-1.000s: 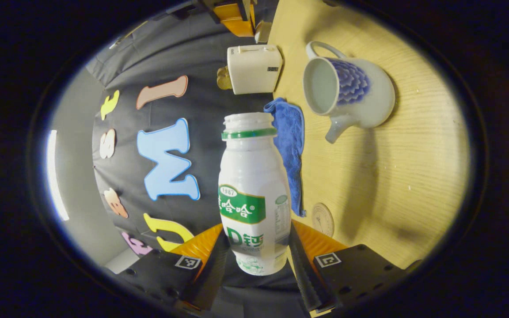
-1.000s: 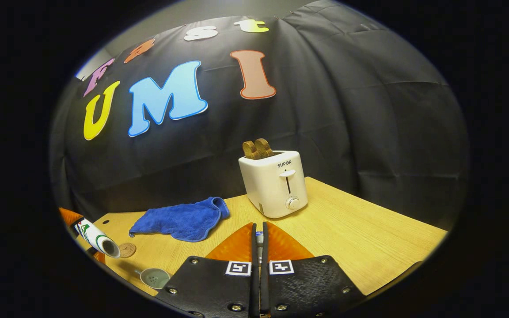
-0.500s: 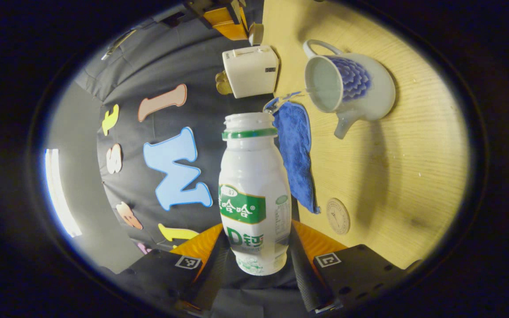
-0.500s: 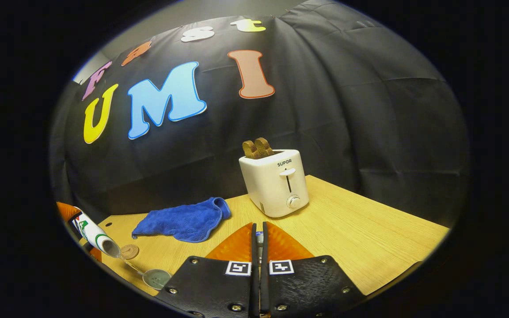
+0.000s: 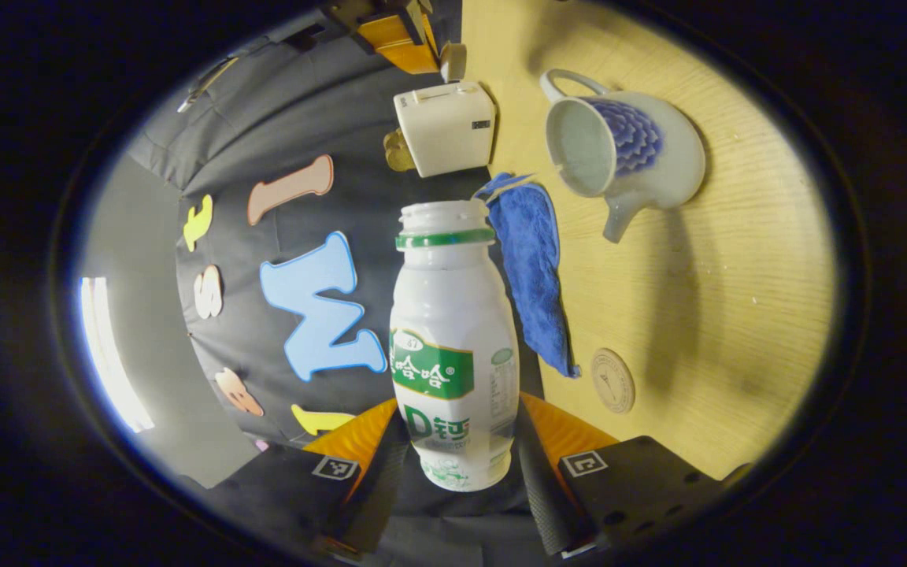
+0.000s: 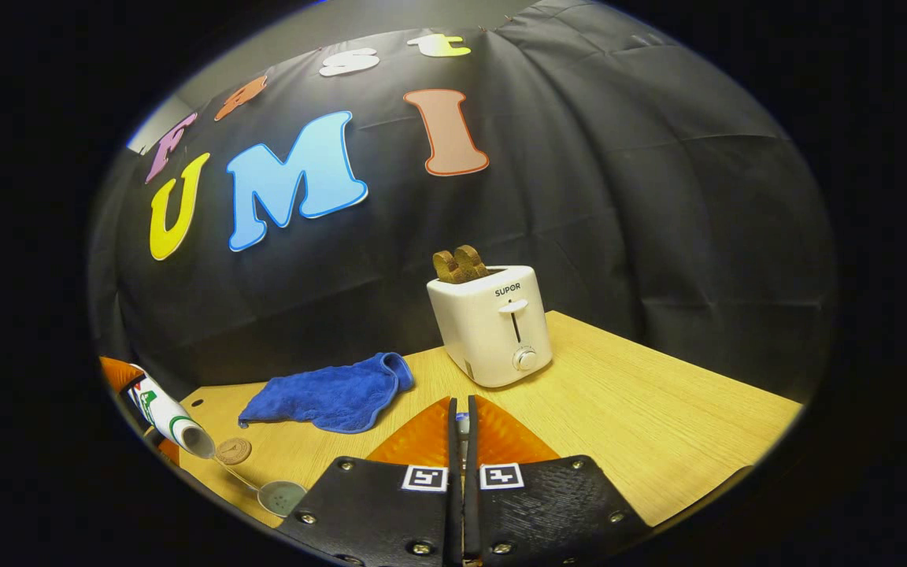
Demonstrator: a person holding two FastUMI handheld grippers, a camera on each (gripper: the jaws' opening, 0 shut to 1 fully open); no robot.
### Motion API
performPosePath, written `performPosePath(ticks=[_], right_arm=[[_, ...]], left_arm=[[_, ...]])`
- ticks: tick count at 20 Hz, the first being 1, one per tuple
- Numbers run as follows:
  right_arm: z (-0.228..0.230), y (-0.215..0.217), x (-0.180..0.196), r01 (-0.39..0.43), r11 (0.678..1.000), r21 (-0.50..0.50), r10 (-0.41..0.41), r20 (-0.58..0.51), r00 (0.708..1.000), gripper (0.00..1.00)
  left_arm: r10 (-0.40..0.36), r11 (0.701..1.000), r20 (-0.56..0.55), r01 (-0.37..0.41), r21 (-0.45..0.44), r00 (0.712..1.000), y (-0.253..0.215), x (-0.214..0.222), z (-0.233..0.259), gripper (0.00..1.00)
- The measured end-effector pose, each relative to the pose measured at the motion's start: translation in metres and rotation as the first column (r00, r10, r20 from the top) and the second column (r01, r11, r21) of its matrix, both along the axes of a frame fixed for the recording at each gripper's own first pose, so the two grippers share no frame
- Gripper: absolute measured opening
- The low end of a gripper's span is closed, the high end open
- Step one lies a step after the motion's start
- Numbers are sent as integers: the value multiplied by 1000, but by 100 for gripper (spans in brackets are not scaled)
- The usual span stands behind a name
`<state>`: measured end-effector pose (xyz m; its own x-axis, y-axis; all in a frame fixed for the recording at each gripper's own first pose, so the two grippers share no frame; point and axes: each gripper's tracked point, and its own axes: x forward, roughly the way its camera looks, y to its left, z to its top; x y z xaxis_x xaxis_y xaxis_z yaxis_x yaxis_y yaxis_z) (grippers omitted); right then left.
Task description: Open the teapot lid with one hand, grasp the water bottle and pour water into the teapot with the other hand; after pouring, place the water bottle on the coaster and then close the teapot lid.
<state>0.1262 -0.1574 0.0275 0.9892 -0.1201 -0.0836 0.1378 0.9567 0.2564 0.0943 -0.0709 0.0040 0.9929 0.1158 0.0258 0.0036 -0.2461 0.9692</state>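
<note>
Teapot lid [image 6: 462, 426] mostly hidden betw. right claw [image 6: 461, 449] fingers

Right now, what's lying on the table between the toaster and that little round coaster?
In the left gripper view, a blue cloth stretches between the toaster and the coaster.

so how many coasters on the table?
1. The coaster lies flat on the table, just past the blue cloth, apart from the teapot. Others may be hidden.

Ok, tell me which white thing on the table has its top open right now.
The teapot: its lid is off and its mouth gapes. The white toaster beside it has bread filling its slots.
</note>
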Motion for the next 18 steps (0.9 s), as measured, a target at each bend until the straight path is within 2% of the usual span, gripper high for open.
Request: performPosePath(ticks=[2,9,10,11,12,18], right_arm=[[0,0,0,-1,1000,0,1,-1,1000,1],[1,2,-1,-10,1000,-4,10,1,1000,1],[1,2,-1,-10,1000,-2,10,1,1000,1],[0,2,0,-10,1000,-1,10,1,1000,1],[1,2,-1,-10,1000,0,10,1,1000,1],[2,3,-1,-14,1000,3,14,2,1000,1]], left_arm=[[0,1000,2,0,8,1000,0,0,0,79],[-8,999,11,7,33,1000,-4,-2,-1,79],[-7,999,12,7,40,1000,-4,-2,0,84],[-6,999,14,6,45,1000,-5,-2,0,84],[-6,999,13,6,49,1000,-4,-2,0,79],[-13,996,12,12,86,1000,-7,-6,-2,79]])
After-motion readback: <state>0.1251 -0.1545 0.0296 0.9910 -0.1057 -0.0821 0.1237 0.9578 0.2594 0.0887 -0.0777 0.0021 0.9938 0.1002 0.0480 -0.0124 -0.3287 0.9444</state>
